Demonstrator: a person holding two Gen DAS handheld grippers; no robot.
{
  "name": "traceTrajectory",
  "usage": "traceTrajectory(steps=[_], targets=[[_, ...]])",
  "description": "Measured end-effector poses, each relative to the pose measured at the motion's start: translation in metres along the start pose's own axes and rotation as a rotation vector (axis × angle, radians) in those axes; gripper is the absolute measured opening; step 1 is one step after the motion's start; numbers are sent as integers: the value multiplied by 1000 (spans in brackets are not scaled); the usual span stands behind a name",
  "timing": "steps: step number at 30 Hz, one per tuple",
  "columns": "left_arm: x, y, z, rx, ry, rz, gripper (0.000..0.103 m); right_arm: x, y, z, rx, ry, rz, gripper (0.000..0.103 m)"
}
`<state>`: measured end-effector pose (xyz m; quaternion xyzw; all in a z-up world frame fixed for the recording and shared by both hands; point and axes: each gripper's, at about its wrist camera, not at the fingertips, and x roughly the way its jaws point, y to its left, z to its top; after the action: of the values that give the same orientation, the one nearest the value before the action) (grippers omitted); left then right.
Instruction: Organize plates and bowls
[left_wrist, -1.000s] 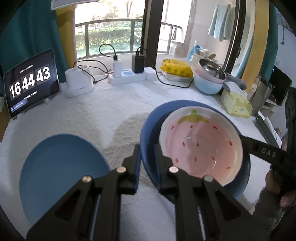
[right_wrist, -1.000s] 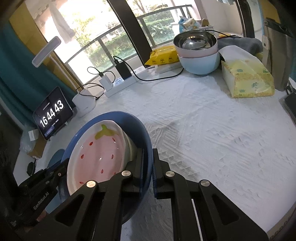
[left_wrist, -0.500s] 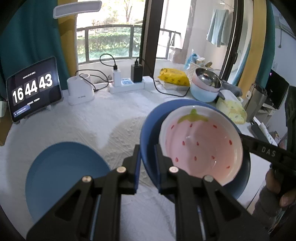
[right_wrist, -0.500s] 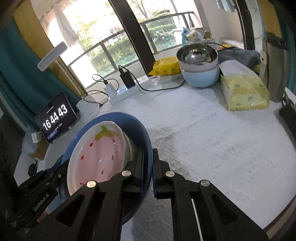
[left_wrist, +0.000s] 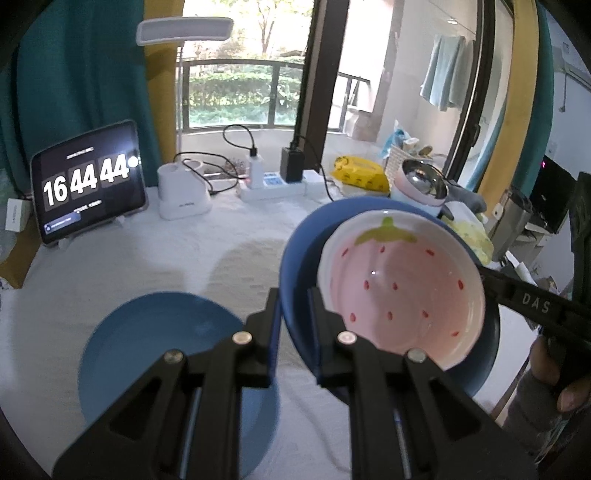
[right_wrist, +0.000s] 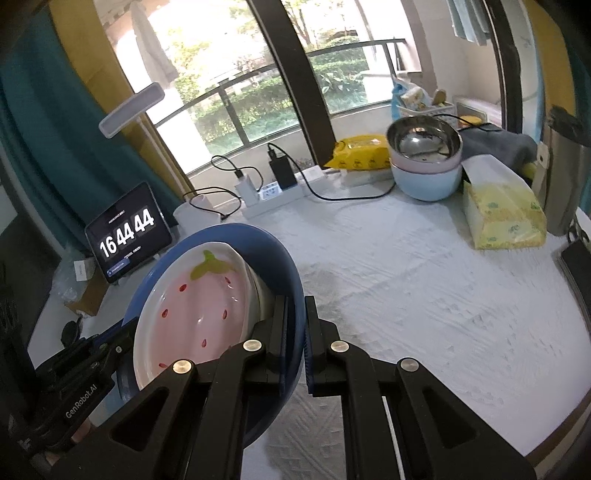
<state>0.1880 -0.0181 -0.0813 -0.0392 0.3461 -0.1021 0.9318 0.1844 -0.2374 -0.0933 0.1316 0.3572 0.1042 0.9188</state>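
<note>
both grippers clamped on one blue plate (left_wrist: 295, 258), held tilted above the white tablecloth (left_wrist: 147, 258): left gripper (left_wrist: 293, 314) pinching the near-left rim, right gripper (right_wrist: 295, 321) pinching the opposite rim, each pair of jaws pressed together on the thin edge. inside the plate, a pink strawberry bowl (left_wrist: 399, 291), loose, leaning toward the lower side, apparently with another white dish under it in the right wrist view. second blue plate (left_wrist: 166, 354) flat on the cloth, just below and left of the lifted one, likely the landing spot. stacked bowls (right_wrist: 424, 162) far back by the tissue pack (right_wrist: 502, 210), well apart from the load. probably ceramic or hard glazed ware throughout: stiff, fairly heavy for a rim pinch, slick on the glaze, brittle if dropped or knocked. nothing securing the strawberry bowl but gravity and the plate's slope, so best kept level, moved slowly, no jerks. best hold as now, on opposite rims, deep enough for the pads to bite past the lip. main risks judged: rim slipping out of narrow pads, bowl sliding out over the low edge, hard contact on setting down onto the other plate.
</note>
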Motion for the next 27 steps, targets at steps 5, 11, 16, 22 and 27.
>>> traceTrajectory(steps=[5,11,16,22,27], targets=[[-9,16,1,-22,-12,11,13,3,17,1,-22,2,15,9],[-17,39,3,-52,-27,23,13,9,40,5,-54,8,29,9],[-23,58,4,-71,-37,40,13,15,61,6,-85,12,43,9],[-28,80,3,-91,-39,64,13,26,83,6,-108,25,64,9],[-31,96,-1,-108,-41,84,13,35,99,4,-127,37,78,9]])
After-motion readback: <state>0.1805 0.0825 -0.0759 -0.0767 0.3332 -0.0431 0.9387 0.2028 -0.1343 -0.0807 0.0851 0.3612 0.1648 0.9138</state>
